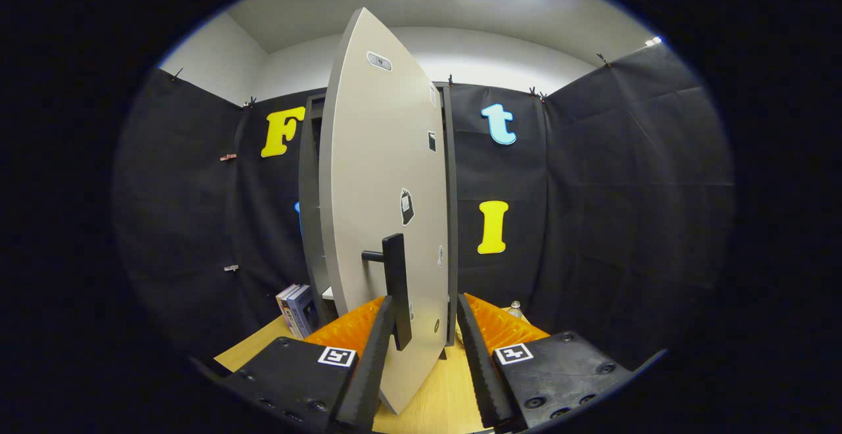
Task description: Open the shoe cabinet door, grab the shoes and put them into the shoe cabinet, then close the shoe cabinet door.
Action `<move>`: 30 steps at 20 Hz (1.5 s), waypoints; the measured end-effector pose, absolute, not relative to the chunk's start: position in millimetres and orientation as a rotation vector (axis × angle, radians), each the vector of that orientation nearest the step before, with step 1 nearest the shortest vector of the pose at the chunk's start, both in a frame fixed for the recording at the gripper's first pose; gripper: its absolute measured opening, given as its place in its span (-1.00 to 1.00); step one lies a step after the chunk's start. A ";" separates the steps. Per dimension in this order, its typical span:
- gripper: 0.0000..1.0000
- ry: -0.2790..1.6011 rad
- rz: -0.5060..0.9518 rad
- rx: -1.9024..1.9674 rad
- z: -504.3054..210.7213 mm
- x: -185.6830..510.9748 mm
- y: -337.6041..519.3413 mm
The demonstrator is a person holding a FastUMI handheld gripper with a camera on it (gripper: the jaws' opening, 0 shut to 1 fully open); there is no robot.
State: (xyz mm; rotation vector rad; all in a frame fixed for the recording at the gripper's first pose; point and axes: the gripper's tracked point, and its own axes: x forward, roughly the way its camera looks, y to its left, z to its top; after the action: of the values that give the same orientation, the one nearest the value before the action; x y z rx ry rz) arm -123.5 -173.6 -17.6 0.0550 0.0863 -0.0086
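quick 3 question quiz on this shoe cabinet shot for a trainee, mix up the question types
1. True or false: the cabinet door is fully closed.
2. Where does the door's dark bar handle sit relative to the tool?
A. between its fingers, close to the left one
B. far beyond them, against the wall
C. lying flat on the table
3. Fill in: the items standing on the wooden table beside the cabinet are ____.

Key
1. False: the door stands swung out, with its edge between the spread fingers.
2. A
3. books
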 end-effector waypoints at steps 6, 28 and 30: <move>0.23 0.073 0.015 0.038 -13.5 -139.7 -168.4; 0.30 0.449 0.099 0.008 -254.8 -75.0 -18.5; 0.30 0.520 0.081 0.018 -291.9 -71.7 -10.6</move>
State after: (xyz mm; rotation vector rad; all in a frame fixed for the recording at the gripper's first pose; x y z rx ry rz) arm -71.7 -10.6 -291.9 0.0182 0.5200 0.0807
